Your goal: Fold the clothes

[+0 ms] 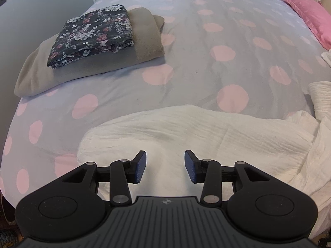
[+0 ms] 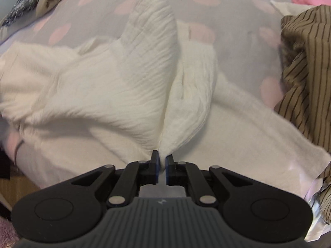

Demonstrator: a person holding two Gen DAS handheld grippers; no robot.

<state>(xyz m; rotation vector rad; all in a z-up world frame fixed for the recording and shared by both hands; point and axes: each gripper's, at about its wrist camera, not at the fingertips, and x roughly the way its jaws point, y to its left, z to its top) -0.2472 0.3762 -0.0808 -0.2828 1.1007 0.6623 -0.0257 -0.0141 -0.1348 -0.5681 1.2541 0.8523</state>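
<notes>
The white garment (image 2: 107, 86) lies rumpled along the near edge of the bed (image 1: 186, 41). The right gripper (image 2: 162, 161) pinches a gathered ridge of it, jaws nearly closed on cloth; the left gripper (image 1: 165, 165) hovers above it, jaws wide and empty. To fold well, carry the pinched edge across low and level (a high lift likely drags the whole piece), while the left pins the far layer.

On the bed (image 1: 186, 41), the crinkled garment (image 1: 186, 132) is spread along the near edge. Far left corner has a folded floral piece (image 1: 91, 35) stacked on a folded blanket (image 1: 144, 41). Pillow (image 1: 310, 14) sits at the far right, and a striped shirt (image 2: 304, 72) is heaped just right of the garment.
</notes>
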